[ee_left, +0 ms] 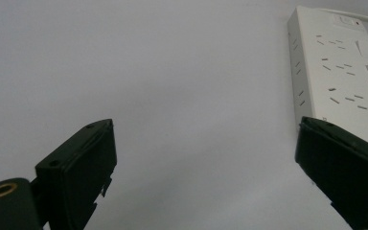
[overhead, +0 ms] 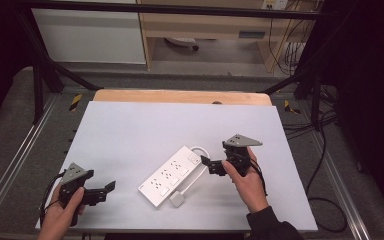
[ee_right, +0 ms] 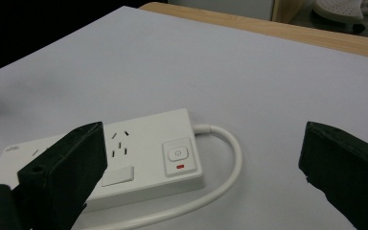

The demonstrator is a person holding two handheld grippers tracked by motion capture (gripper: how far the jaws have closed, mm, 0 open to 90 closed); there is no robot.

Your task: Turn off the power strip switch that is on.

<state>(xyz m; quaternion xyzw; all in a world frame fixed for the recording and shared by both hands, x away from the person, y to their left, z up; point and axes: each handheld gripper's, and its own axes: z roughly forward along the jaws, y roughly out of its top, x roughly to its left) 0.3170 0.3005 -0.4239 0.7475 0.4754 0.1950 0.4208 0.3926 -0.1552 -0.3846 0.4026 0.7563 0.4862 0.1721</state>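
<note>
A white power strip (overhead: 171, 176) lies slanted on the white table top (overhead: 145, 130), with its cord (overhead: 200, 172) looping back to a white plug (overhead: 178, 199) near the front edge. My right gripper (overhead: 208, 164) is open just beyond the strip's switch end, held a little above the surface. In the right gripper view the strip (ee_right: 139, 158) and its power button (ee_right: 178, 155) lie between and ahead of the open right gripper (ee_right: 201, 177). My left gripper (overhead: 105, 191) is open at the front left, apart from the strip. In the left gripper view nothing lies between that gripper's (ee_left: 206, 177) jaws, and the strip (ee_left: 345, 72) sits at the upper right.
A wooden table edge (overhead: 180, 96) runs along the far side. Black frame legs (overhead: 39, 75) stand at the back corners, metal rails (overhead: 15, 160) run along both sides, and cables (overhead: 325, 165) trail on the floor to the right.
</note>
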